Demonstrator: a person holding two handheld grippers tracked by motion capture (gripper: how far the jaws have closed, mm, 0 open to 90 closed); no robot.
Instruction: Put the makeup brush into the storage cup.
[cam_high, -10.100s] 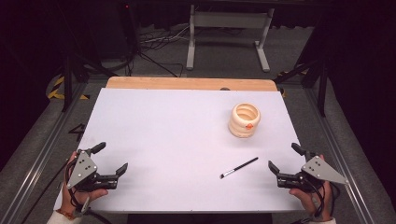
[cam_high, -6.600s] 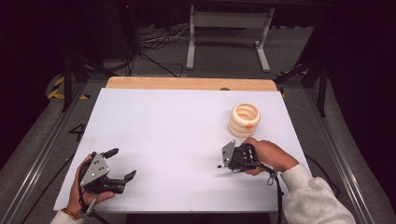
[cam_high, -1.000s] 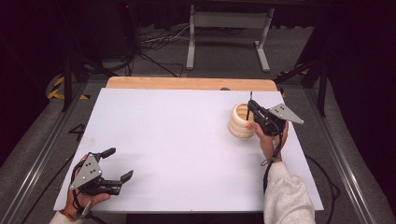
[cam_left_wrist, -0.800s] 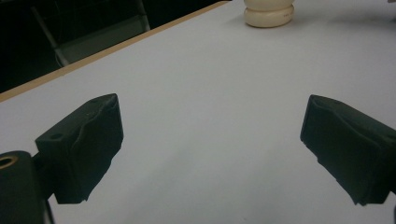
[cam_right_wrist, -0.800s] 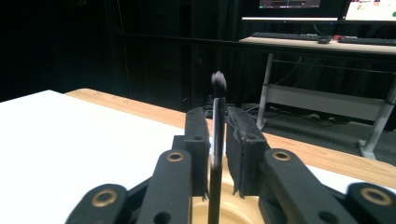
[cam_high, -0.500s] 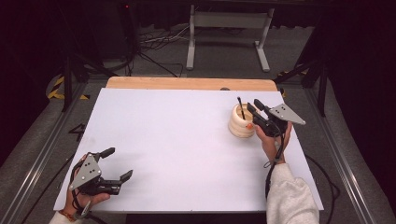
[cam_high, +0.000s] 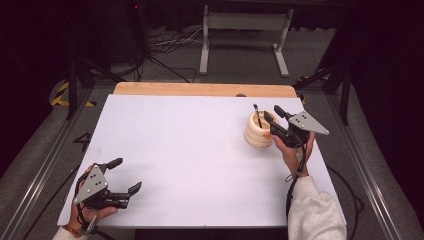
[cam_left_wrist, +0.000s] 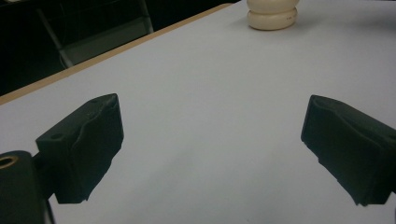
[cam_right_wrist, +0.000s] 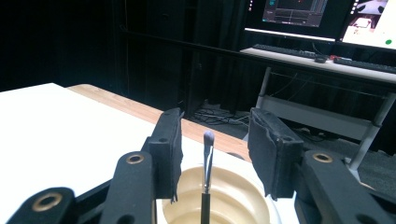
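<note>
Right gripper (cam_right_wrist: 212, 156): jaws just been opening, pads clear of the brush
Brush (cam_right_wrist: 207, 172): stands upright between them, in the cream holder (cam_high: 257, 131)
Left gripper (cam_high: 125, 176): spread wide, holding nothing, near table (cam_high: 190, 150) corner

white table (cam_high: 190, 150), grey stand (cam_high: 243, 22), floor cables (cam_high: 165, 45), monitors (cam_right_wrist: 299, 14)

Brush (cam_high: 257, 114) upright in ribbed cream holder (cam_high: 257, 135), right claw (cam_high: 272, 117) just beside
</note>
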